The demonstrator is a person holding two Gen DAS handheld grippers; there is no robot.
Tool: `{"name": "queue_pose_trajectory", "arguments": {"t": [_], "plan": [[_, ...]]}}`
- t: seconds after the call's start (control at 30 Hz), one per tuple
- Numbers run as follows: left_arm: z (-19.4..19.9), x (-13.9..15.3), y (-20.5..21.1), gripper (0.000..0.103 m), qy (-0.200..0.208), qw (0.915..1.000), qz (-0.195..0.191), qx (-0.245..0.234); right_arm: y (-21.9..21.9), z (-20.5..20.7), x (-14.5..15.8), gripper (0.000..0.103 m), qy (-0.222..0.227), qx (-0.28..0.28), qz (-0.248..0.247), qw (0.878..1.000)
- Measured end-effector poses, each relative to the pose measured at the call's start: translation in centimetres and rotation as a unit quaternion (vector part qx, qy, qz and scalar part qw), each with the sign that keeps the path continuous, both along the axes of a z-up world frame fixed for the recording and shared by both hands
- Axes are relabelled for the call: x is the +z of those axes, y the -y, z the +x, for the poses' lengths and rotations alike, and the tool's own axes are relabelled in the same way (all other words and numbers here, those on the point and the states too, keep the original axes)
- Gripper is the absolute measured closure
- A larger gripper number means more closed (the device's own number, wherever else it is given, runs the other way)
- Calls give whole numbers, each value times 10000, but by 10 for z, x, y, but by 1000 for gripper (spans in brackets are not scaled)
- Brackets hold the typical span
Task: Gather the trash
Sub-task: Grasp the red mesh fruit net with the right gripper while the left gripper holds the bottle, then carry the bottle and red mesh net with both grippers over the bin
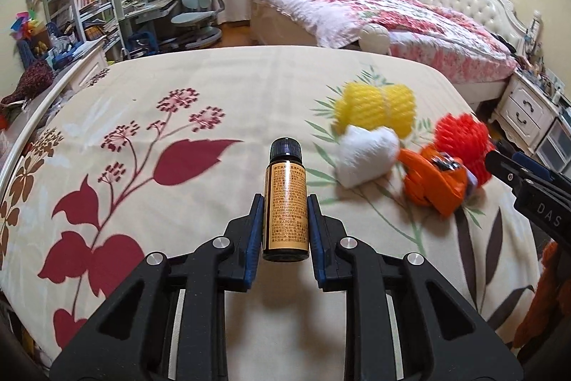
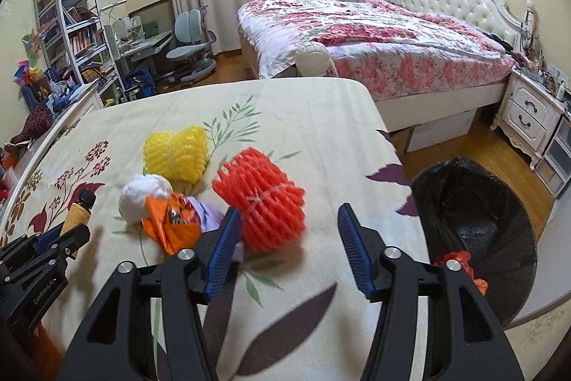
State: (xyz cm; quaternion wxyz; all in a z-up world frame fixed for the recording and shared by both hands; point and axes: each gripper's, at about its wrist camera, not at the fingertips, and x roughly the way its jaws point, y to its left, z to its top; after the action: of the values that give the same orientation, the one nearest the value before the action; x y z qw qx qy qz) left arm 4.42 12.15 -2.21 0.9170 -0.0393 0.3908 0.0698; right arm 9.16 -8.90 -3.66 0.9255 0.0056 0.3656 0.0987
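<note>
My left gripper (image 1: 285,202) is shut on a small brown bottle (image 1: 285,202) with a black cap, held above the floral cloth; the bottle also shows in the right wrist view (image 2: 79,209). My right gripper (image 2: 289,215) is open and empty, just in front of a red foam net (image 2: 264,199). Beside the net lie a yellow foam net (image 2: 176,154), a white paper wad (image 2: 141,197) and an orange wrapper (image 2: 171,224). These also show in the left wrist view: yellow net (image 1: 374,106), white wad (image 1: 365,154), orange wrapper (image 1: 431,183), red net (image 1: 460,138).
A bin with a black liner (image 2: 474,231) stands at the table's right edge, with orange scraps inside. The table cloth (image 2: 321,138) ends near it. A bed (image 2: 374,34), nightstand (image 2: 528,116), desk chair (image 2: 191,38) and bookshelf (image 2: 67,24) stand beyond.
</note>
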Motion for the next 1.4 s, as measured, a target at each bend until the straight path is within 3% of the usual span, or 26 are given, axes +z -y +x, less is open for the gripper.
{"name": "queue_pose_trajectory", "arguments": {"t": [0.27, 0.3, 0.33, 0.37, 0.67, 0.97, 1.4], "plan": [[5, 0, -11, 80, 1, 9999, -65, 82, -10, 18, -13, 45, -168, 20, -67, 9998], [5, 0, -11, 80, 3, 9999, -78, 73, -10, 19, -15, 46, -206, 24, -36, 9998], [6, -1, -11, 80, 3, 9999, -91, 63, -9, 20, -16, 56, -240, 19, 2, 9997], [7, -1, -10, 80, 0, 9999, -105, 53, -8, 20, -18, 58, -284, 24, 38, 9996], [8, 5, 7, 80, 94, 9997, -189, -144, 19, 3, -1, 61, -60, -241, 144, 9996], [7, 21, 51, 80, 322, 9971, -257, -638, 80, -14, 9, 61, 217, -1031, -108, 9944], [25, 25, 144, 80, 457, 9875, -179, -1498, 155, -20, 1, 61, 214, -1938, -157, 9807]]}}
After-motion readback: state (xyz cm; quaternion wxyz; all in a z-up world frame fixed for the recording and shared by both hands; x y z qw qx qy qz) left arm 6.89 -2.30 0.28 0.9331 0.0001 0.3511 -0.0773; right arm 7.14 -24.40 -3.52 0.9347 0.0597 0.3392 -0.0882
